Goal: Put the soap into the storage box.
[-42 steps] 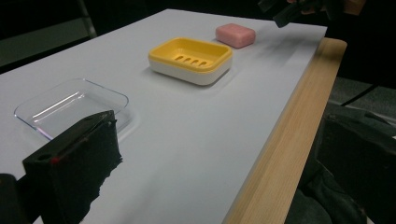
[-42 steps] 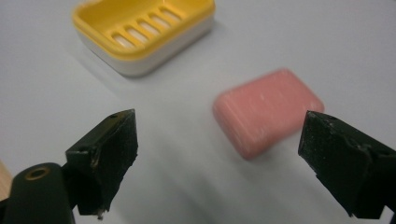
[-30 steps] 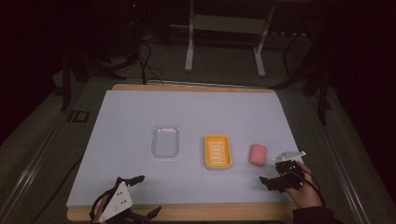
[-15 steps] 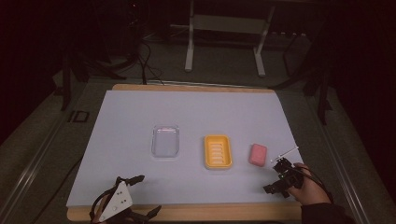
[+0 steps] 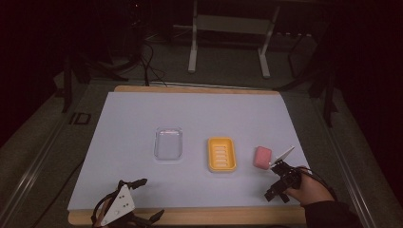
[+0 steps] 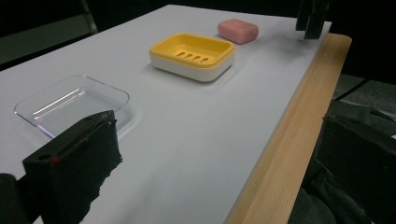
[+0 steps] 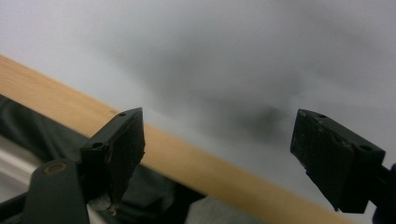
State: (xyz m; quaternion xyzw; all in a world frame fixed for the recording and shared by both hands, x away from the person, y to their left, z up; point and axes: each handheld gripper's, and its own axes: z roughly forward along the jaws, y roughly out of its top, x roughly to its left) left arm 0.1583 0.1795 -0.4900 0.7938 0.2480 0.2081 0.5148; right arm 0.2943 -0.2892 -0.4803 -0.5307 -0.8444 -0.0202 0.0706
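Observation:
A pink soap bar [image 5: 262, 156] lies on the white table, right of a yellow soap dish [image 5: 222, 154] and a clear tray [image 5: 168, 143]. Just in front of and right of the soap, a hand holds my right gripper [image 5: 277, 195], tilted down toward the wooden front edge. In the right gripper view its jaws [image 7: 218, 126] stand open over the table edge; they have just closed a little, with nothing between them. My left gripper [image 5: 152, 199] lies at the front left, open and empty. The left gripper view looks across the clear tray [image 6: 70, 105], yellow dish [image 6: 192, 56] and soap [image 6: 238, 30].
The white sheet covers a wooden tabletop whose front edge [image 5: 214, 216] shows as a light strip. A metal stand [image 5: 228, 23] and cables sit on the dark floor beyond the far edge. The right gripper [image 6: 312, 18] hangs at the top of the left gripper view.
The right gripper has turned in the hand and shifted slightly, its jaws now angled toward the front edge. The left gripper, soap, dish and tray have not moved.

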